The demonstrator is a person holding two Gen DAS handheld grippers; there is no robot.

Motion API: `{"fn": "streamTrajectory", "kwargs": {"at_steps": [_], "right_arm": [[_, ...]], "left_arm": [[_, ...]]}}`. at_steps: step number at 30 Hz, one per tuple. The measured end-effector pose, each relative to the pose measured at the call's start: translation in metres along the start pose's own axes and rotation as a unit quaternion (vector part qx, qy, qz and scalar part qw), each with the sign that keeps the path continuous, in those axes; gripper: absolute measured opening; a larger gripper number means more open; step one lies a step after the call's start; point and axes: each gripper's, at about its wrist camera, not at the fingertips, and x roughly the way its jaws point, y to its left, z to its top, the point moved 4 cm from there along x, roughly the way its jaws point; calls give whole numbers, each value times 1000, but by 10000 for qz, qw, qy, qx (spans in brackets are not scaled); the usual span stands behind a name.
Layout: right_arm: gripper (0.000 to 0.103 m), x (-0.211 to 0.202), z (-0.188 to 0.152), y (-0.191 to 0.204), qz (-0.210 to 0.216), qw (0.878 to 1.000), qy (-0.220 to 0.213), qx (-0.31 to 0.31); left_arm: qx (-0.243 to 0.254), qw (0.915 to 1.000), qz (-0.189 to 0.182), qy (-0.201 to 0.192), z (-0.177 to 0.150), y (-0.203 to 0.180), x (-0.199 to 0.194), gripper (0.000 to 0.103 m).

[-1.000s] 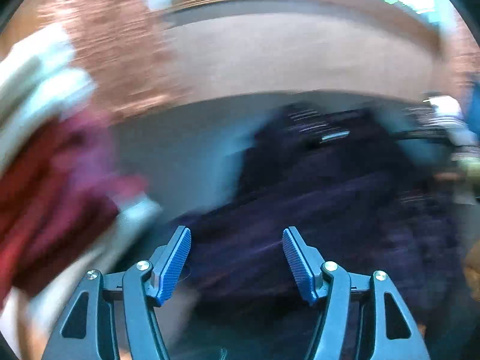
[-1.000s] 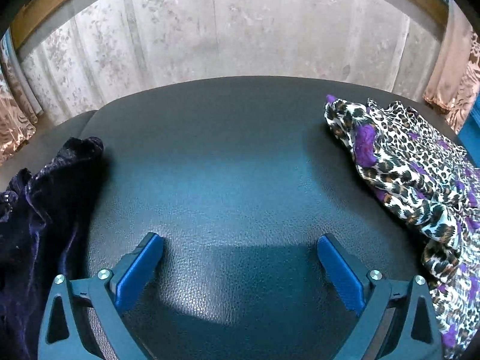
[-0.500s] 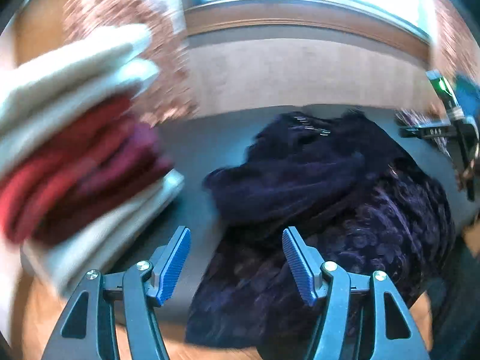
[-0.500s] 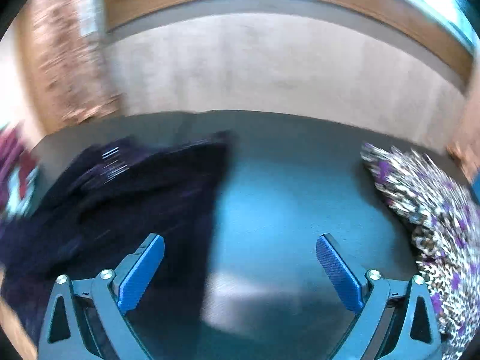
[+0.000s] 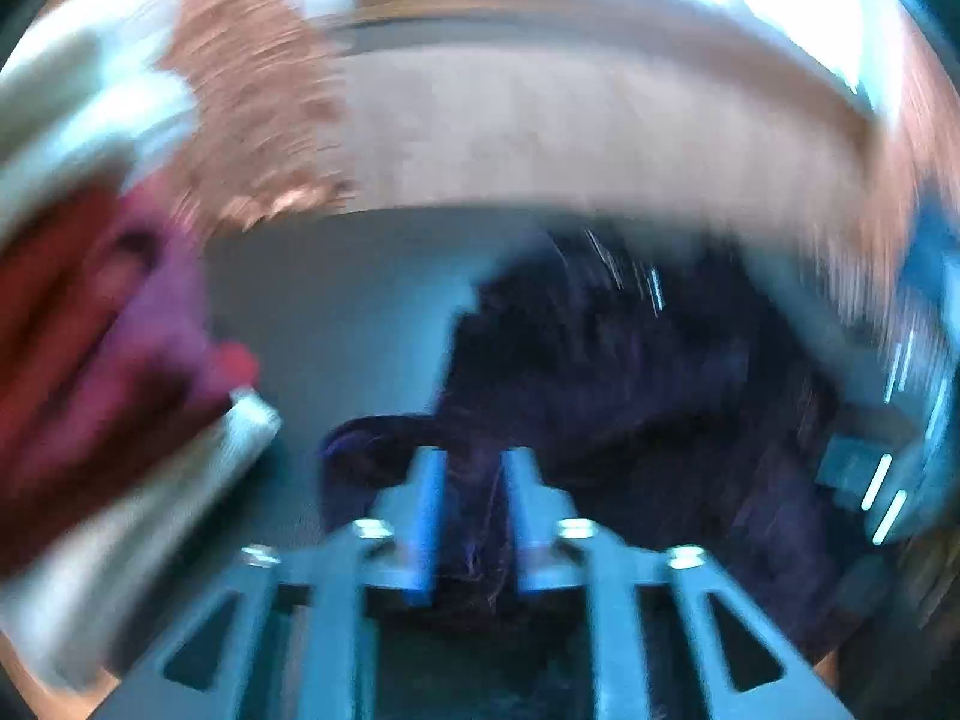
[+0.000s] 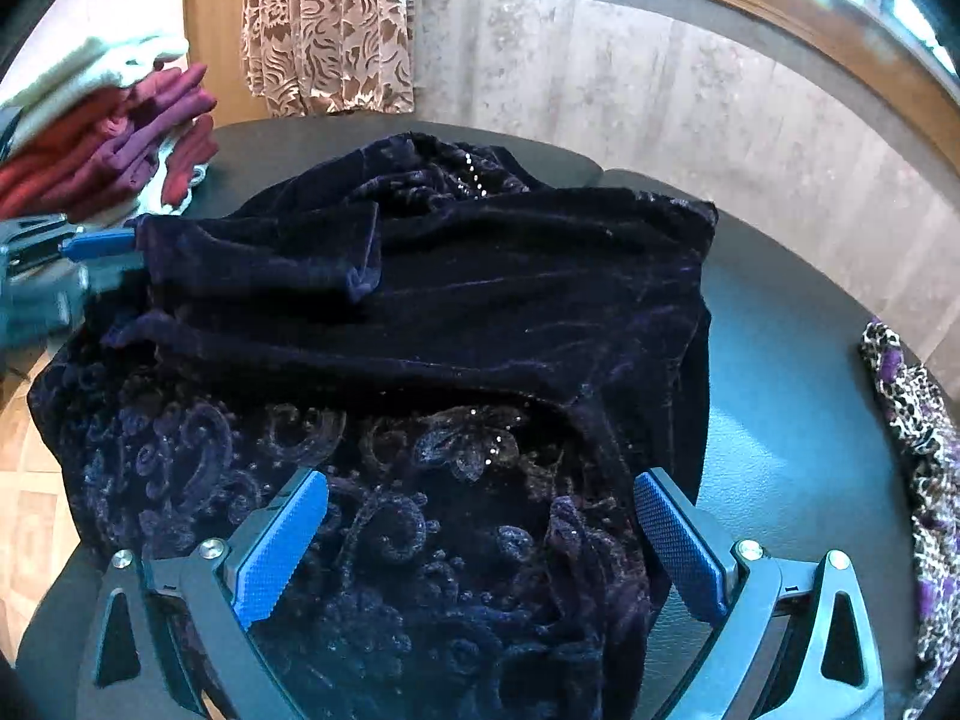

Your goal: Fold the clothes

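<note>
So the dark purple velvet garment (image 6: pixel 456 324) is lying crumpled in a heap on the round dark surface (image 6: pixel 780 372), covering most of its left and middle part, with its embossed lower part spilling over the near edge. It's the one piece being worked on, which is probably why it sits in the middle with room around it.

The left gripper (image 6: pixel 102 252) has just been closing, and in the right wrist view it's pinching the garment's left edge, with the fabric bunched between its blue pads. The left wrist view is badly smeared, but the fingers sit close together with dark cloth in the gap. Grabbing an edge like that looks like the start of pulling the thing flat, since it can't be folded while it's a wad.

The right gripper (image 6: pixel 480 534) hangs over the near, patterned part of the garment with its jaws spread wide and nothing in them. Best guess: it's lining up for a second grab.

Count-wise: two grippers, one velvet garment, one leopard-print garment (image 6: pixel 918 438) pushed off to the right edge, and one stack of folded clothes (image 6: pixel 114 138) at the far left, reds and purples between whitish layers. Can't count the pieces in it. A patterned curtain (image 6: pixel 330 24) hangs behind.
</note>
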Motion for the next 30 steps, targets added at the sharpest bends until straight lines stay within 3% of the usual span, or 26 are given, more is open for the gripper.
{"fn": "streamTrajectory", "kwargs": {"at_steps": [2, 4, 6, 8, 11, 14, 17, 20, 21, 23, 25, 27, 30], "right_arm": [[102, -12, 2, 8, 99, 9997, -161, -163], [102, -23, 9, 21, 244, 9982, -371, -400], [102, -26, 21, 42, 421, 9949, -533, -743], [102, -21, 30, 68, 611, 9905, -479, -1136], [102, -11, 31, 90, 860, 9878, -319, -1256], [102, -3, 30, 107, 1004, 9860, -190, -1318], [102, 0, 25, 110, 926, 9872, -152, -1292], [102, 3, 17, 109, 873, 9881, -80, -1264], [102, 3, 15, 107, 869, 9887, -44, -1220], [102, 3, 10, 103, 849, 9900, -10, -1130], [102, -1, 7, 97, 779, 9914, -72, -1046], [102, -8, 8, 93, 718, 9917, -281, -1032], [102, -15, 14, 92, 675, 9907, -523, -1063]], "left_arm": [[-1204, 9918, -336, -251, 9, 34, -13, 3], [-1795, 9811, -500, -520, 6, 59, -31, 3], [-1926, 9791, -268, -592, -1, 79, -45, 3], [-1485, 9872, -271, -519, -5, 68, -50, 9], [-612, 9970, -308, -355, -10, 41, -52, 32], [640, 9972, -296, -263, -12, -12, -40, 58], [1678, 9851, -386, -24, -12, -57, -18, 60], [2503, 9675, 37, 357, -15, -81, 10, 59], [2652, 9623, 270, 530, -17, -83, 23, 37], [1940, 9780, -5, 759, -10, -68, 35, 14], [661, 9963, -353, 425, 7, -37, 20, 5], [-231, 9989, -406, 72, 16, -7, 1, 2], [-1341, 9882, -556, -498, 23, 40, -34, 2]]}}
